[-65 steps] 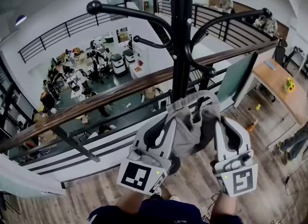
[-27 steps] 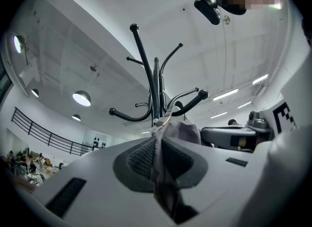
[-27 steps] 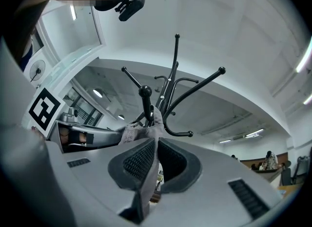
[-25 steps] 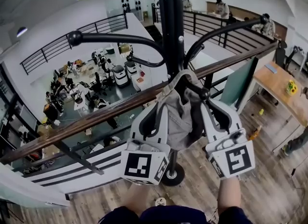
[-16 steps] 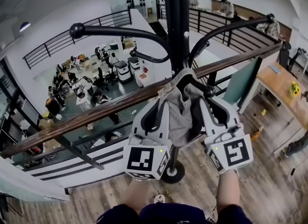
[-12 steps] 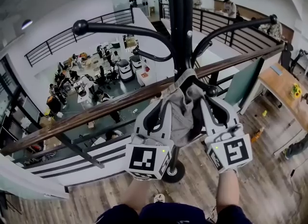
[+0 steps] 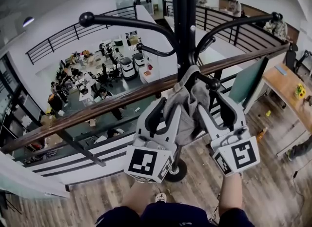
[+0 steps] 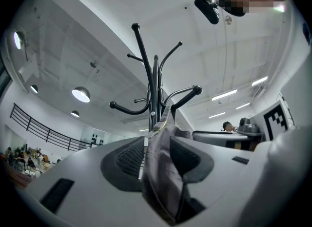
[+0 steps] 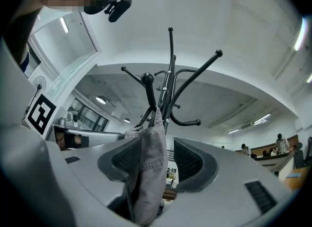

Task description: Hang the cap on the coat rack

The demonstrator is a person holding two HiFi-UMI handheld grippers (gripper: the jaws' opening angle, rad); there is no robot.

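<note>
Mezzanine setting: an open office floor lies below at left, behind a wooden handrail. At centre, the black coat rack stands on wood planking. Left gripper: its jaws have just been opening and stand partly apart, with the grey cap hanging loose between the pads. The cap's top is draped over a lower knobbed hook of the rack. Right gripper: its jaws have just been opening and stand wide, with cap fabric resting against one pad and clear of the other. At far right is a desk with yellow flowers.
</note>
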